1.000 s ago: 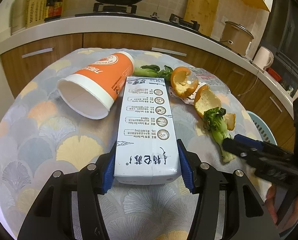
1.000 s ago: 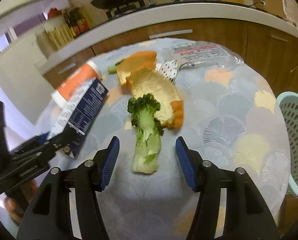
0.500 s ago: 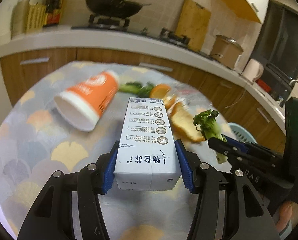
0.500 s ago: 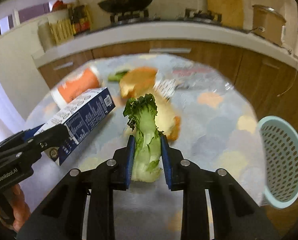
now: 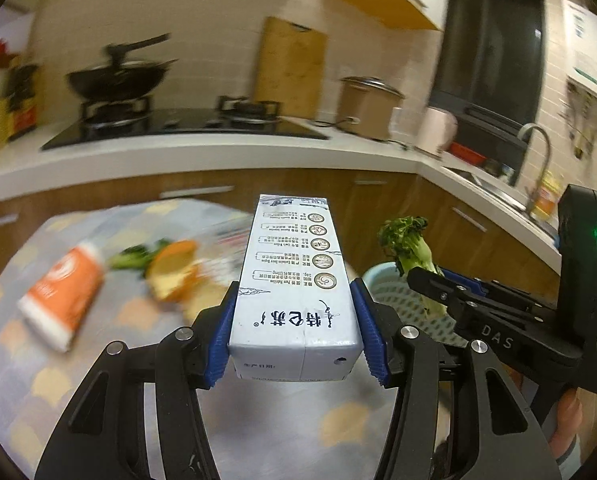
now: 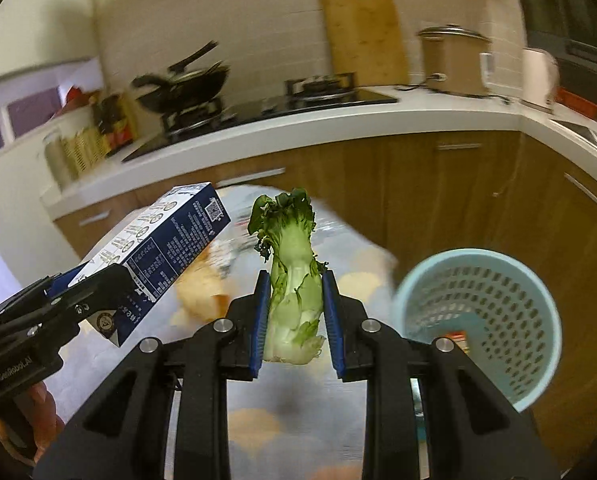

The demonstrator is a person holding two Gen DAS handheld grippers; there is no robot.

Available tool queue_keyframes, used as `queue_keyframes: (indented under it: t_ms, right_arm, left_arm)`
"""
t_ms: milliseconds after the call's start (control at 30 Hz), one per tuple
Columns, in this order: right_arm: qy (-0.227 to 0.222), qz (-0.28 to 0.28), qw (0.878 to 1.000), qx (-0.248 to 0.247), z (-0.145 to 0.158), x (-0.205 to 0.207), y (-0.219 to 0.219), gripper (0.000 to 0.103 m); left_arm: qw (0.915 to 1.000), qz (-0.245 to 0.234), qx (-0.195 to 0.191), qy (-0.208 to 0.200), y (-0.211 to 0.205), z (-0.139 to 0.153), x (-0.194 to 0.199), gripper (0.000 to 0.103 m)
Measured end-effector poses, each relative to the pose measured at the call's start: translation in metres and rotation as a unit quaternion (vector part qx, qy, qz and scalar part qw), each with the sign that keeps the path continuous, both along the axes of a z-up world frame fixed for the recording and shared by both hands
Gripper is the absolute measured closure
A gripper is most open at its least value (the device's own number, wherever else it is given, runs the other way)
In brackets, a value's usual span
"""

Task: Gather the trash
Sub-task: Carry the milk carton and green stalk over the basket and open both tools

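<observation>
My left gripper (image 5: 294, 336) is shut on a white and blue milk carton (image 5: 294, 280) and holds it above the table; the carton also shows in the right wrist view (image 6: 158, 252). My right gripper (image 6: 294, 316) is shut on a green vegetable stalk (image 6: 294, 280), lifted off the table, also seen in the left wrist view (image 5: 412, 248). A light blue perforated trash basket (image 6: 482, 320) stands to the right of the table, below and right of the stalk. An orange paper cup (image 5: 62, 292) and orange peels (image 5: 174, 272) lie on the table.
The round table (image 5: 258, 420) has a patterned cloth. Another green vegetable (image 5: 138, 256) lies behind the peels. The kitchen counter (image 5: 178, 152) with a stove and wok runs behind, with wooden cabinets (image 6: 458, 200) beneath.
Both grippers have lifted their loads off the table. The right gripper closed on the vegetable stalk and moved toward the basket. The left gripper carried the carton up and to the right.
</observation>
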State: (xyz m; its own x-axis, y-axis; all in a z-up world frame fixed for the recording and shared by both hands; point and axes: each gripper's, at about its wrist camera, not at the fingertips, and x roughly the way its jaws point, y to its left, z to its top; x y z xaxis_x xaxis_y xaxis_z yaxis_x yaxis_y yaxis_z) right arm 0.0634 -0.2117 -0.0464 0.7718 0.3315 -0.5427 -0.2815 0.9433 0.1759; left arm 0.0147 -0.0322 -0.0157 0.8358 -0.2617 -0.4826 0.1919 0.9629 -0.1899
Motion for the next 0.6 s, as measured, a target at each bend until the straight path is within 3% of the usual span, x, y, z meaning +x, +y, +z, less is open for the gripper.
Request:
queue_keyframes:
  t_ms: [367,600]
  right_arm:
    - [0.019,-0.106,0.994,0.025,-0.022,0.017,-0.111,0.08]
    - [0.084,-0.15,0.984,0.056,-0.064,0.035,-0.167,0.08]
  left_arm:
    - [0.995,-0.097,0.021,0.015,-0.104,-0.009,0.048,0.051]
    - [0.9859,-0.148,0.043,0.066,-0.161,-0.045,0.09,0.051]
